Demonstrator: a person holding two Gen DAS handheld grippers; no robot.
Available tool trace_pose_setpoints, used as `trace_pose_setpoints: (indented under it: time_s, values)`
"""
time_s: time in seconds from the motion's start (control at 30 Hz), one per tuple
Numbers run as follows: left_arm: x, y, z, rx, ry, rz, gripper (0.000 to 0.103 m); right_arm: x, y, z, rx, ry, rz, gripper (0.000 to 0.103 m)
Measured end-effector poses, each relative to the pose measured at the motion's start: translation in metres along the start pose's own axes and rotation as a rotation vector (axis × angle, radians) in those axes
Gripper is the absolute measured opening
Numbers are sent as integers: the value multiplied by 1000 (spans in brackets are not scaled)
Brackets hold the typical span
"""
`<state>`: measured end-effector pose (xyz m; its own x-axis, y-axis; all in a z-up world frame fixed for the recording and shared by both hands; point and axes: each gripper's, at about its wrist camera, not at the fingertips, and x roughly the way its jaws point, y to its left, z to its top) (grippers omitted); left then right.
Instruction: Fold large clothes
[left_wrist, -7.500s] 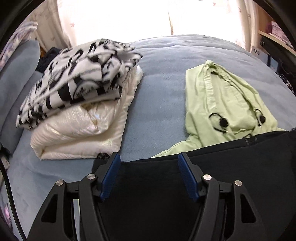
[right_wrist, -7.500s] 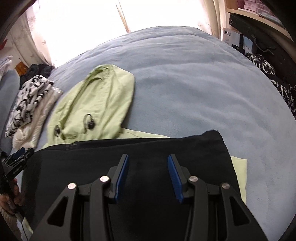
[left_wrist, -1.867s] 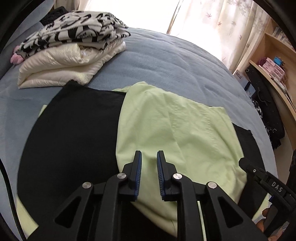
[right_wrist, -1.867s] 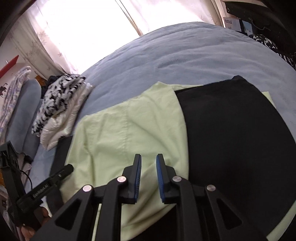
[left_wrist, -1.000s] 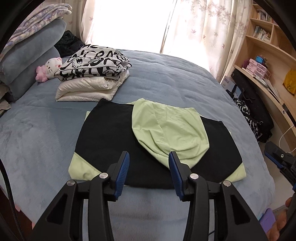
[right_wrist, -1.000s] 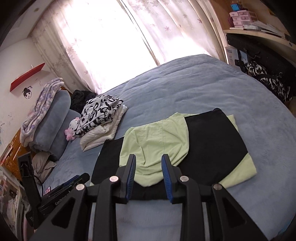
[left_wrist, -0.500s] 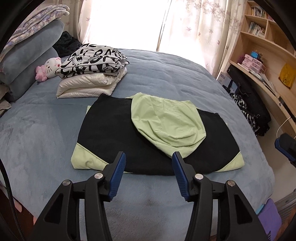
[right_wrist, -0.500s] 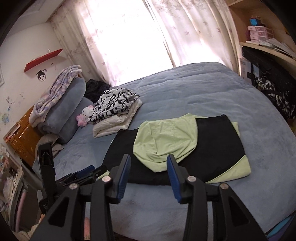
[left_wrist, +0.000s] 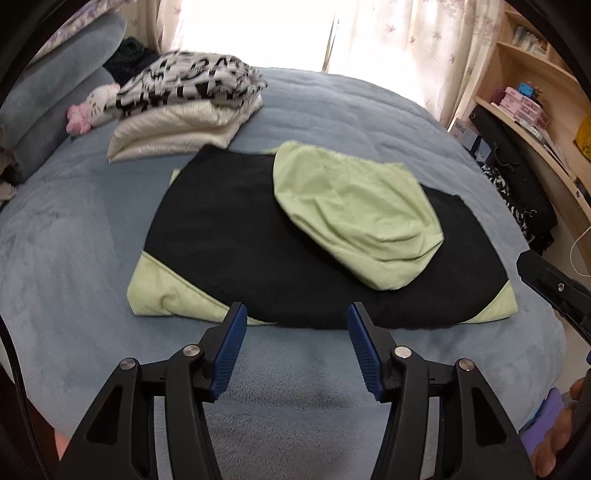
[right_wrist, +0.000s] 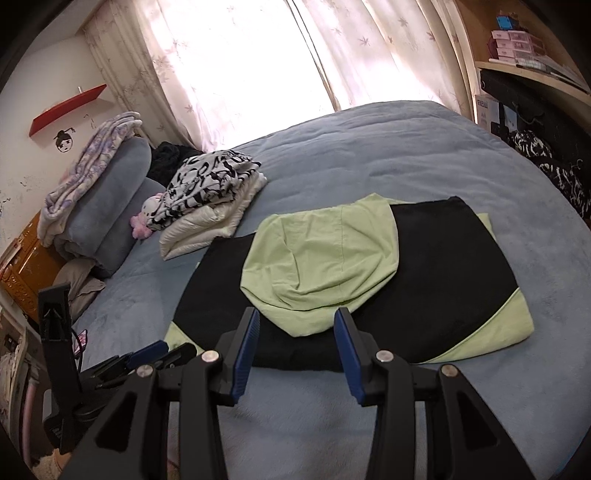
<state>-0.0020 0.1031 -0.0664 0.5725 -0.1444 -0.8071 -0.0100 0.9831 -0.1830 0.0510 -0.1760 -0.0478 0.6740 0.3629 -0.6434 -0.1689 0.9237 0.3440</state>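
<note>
A black and light-green hooded garment (left_wrist: 229, 236) lies folded into a rectangle on the blue bed (left_wrist: 74, 206), its green hood (left_wrist: 354, 221) laid over the black body. It also shows in the right wrist view (right_wrist: 443, 266), with the hood (right_wrist: 325, 254) on top. My left gripper (left_wrist: 293, 347) is open and empty, above the bed just short of the garment's near edge. My right gripper (right_wrist: 295, 339) is open and empty, also at the near edge. The left gripper also shows low left in the right wrist view (right_wrist: 147, 354).
A stack of folded clothes, a black-and-white top on a cream jacket (left_wrist: 184, 107), sits at the bed's far left by a pink plush toy (left_wrist: 85, 114) and grey pillows (right_wrist: 110, 206). Shelves and dark clothes (left_wrist: 517, 192) stand at the right. Curtains hang behind.
Both grippers opened, let go of the green hood and drew back from the garment to its near edge. The hood now rests folded over the black body.
</note>
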Motion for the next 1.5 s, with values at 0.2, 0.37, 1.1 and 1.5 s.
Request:
trace_pose_setpoints:
  time_s: [0.2,0.37,1.1,1.5]
  values:
    - [40,16,-11,-68,106,-63,58,31,-7,-5,7,25,-12,42]
    - [75,35,-22,-189,183,-164,58,54,-10,-6,15,50,-2,42]
    - [150,87,34,-502,17,-257,61,143,-11,22,-79,86,-36,41]
    - [93,32,61,-174,-305,-2,7,192,-14,-4,-147,163,-54,23]
